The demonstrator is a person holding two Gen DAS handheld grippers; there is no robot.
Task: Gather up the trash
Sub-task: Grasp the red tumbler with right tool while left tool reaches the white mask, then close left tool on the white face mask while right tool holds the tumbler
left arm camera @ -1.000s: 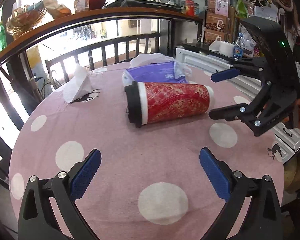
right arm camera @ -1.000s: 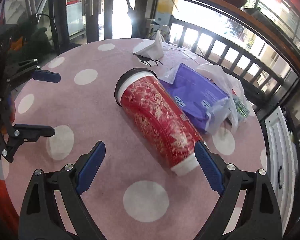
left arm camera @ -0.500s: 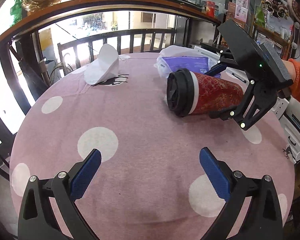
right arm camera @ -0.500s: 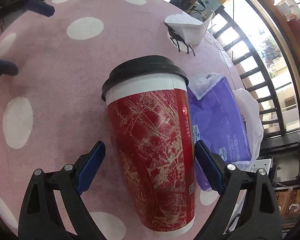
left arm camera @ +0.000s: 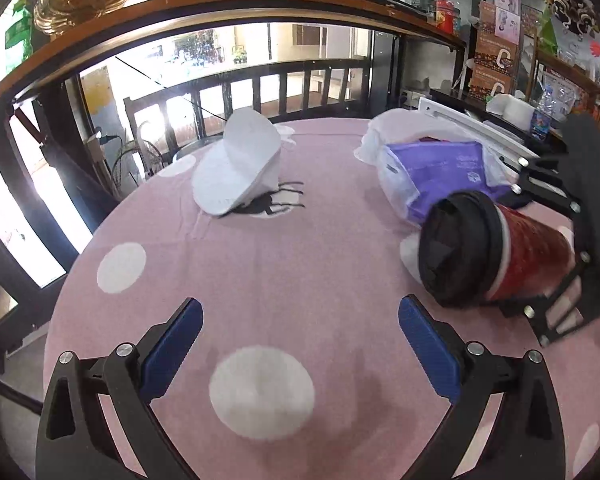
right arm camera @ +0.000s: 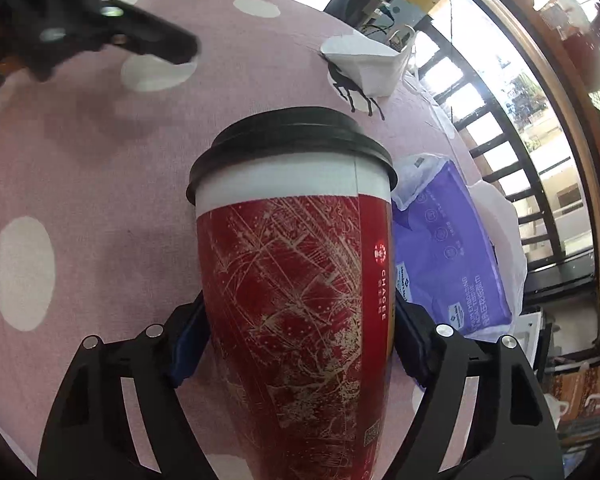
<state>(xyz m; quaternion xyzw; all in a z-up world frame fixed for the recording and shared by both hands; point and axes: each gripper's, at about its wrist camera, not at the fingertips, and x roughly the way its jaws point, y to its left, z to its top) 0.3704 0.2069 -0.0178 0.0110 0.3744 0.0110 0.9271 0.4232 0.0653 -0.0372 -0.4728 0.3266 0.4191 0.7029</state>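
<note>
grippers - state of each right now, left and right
Left gripper: open, nothing between its pads.
Right gripper: jaws have just been closing, pads now pressed on the red cup.

Bright daylight pours through windows behind a dark railing beneath a wooden shelf.
</note>
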